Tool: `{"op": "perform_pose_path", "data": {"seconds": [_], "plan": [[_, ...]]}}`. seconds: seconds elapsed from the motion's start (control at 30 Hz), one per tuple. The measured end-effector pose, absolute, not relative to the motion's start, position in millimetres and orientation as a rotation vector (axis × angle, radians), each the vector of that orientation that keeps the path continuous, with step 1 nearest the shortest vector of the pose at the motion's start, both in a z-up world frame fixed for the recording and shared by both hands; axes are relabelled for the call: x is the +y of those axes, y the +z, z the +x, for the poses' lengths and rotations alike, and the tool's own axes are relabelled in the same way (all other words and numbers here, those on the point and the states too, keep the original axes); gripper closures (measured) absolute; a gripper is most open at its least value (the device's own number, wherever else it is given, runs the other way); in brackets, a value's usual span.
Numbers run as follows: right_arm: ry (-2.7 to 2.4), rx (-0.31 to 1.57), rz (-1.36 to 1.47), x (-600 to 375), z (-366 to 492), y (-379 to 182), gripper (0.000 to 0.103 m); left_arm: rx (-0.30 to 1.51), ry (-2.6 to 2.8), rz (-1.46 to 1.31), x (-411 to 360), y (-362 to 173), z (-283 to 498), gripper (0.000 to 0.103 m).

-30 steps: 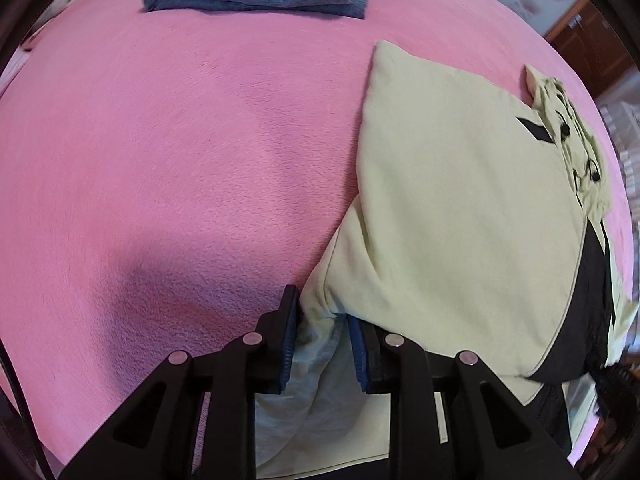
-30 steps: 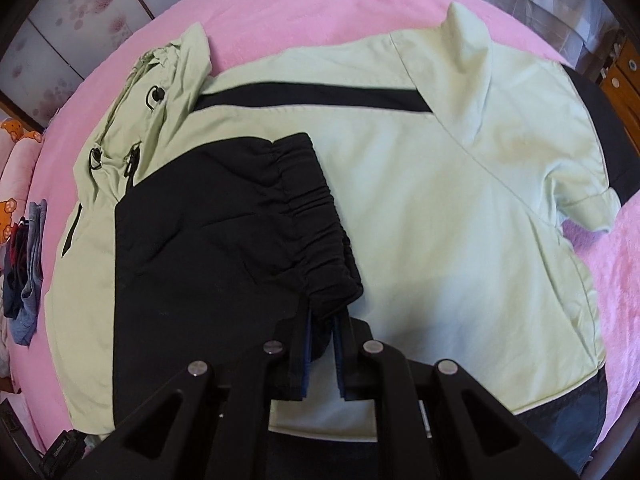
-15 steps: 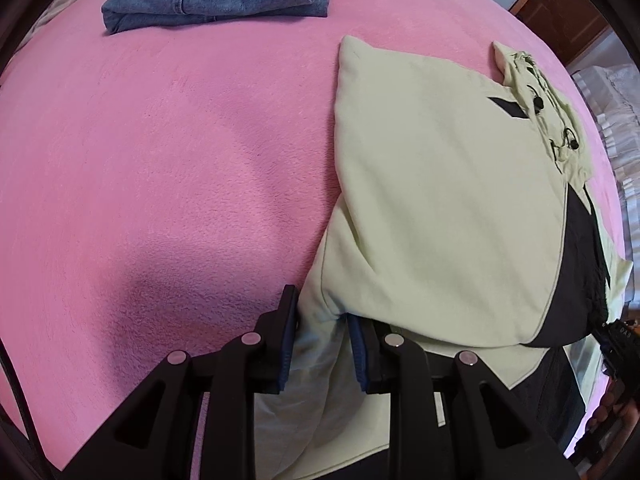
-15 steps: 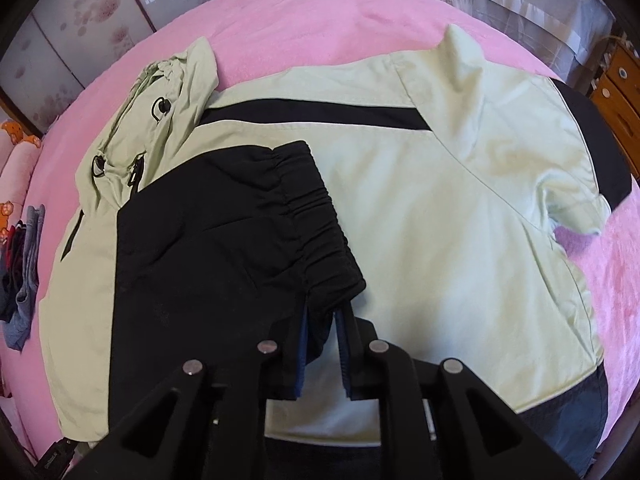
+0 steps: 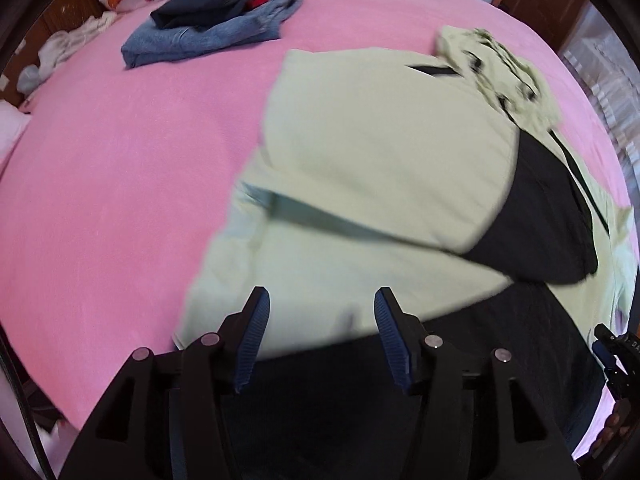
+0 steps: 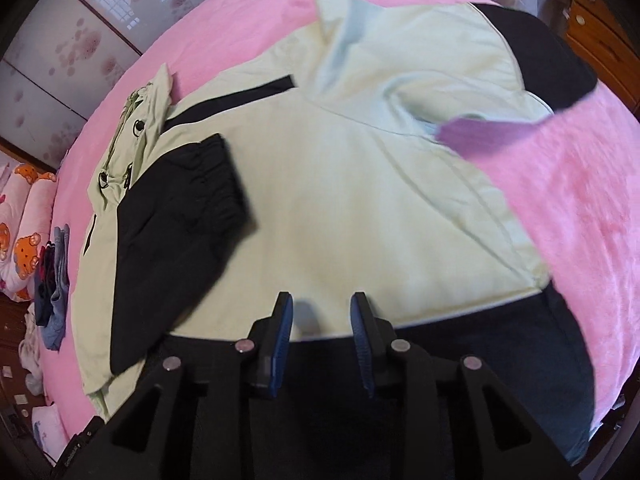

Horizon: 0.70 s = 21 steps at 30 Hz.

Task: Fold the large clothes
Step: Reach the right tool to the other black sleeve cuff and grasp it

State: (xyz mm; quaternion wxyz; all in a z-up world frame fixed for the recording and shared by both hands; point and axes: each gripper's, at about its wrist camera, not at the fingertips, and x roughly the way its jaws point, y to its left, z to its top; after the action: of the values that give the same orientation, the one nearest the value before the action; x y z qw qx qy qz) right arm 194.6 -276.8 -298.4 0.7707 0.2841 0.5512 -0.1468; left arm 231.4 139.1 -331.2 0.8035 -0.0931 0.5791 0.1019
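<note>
A pale green jacket (image 5: 360, 168) (image 6: 352, 200) with black panels lies spread on the pink bed cover (image 5: 120, 184) (image 6: 580, 200). One sleeve with a black cuff (image 6: 216, 172) is folded across its body. My left gripper (image 5: 320, 312) hovers over the jacket near its black hem, its jaws opening with no cloth between them. My right gripper (image 6: 322, 308) hangs above the green body near the hem band (image 6: 500, 344), jaws opening, nothing pinched. The hood (image 5: 496, 64) (image 6: 132, 128) lies bunched at the far end. At the left wrist view's right edge, the other gripper (image 5: 616, 356) shows partly.
A folded stack of jeans and dark clothes (image 5: 216, 24) (image 6: 52, 296) sits at the far side of the bed. Cartoon-print pillows (image 6: 24, 208) lie beyond it. Wooden drawers (image 6: 600, 32) and sliding panels (image 6: 80, 40) border the bed.
Both grippers let go of the jacket: left released the green sleeve edge, right released the black cuff. Both moved back toward the hem, their jaws spread apart.
</note>
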Motion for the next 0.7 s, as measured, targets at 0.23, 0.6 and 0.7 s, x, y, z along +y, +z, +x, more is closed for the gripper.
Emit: {"op": "perform_pose_path", "data": {"seconds": [0.23,0.6,0.7], "plan": [[-0.224,1.228,0.613,-338,162,-282,0.073,1.280,0.091,-0.202,14,-315,215,0.044],[-0.347,1.190,0.733,-495,123,-272,0.073,1.324,-0.190,-0.071,-186,-297,226,0.035],[-0.423,1.150,0.805,-541,113,-278,0.073,1.344,-0.247,-0.007,-235,-296,225,0.035]]}}
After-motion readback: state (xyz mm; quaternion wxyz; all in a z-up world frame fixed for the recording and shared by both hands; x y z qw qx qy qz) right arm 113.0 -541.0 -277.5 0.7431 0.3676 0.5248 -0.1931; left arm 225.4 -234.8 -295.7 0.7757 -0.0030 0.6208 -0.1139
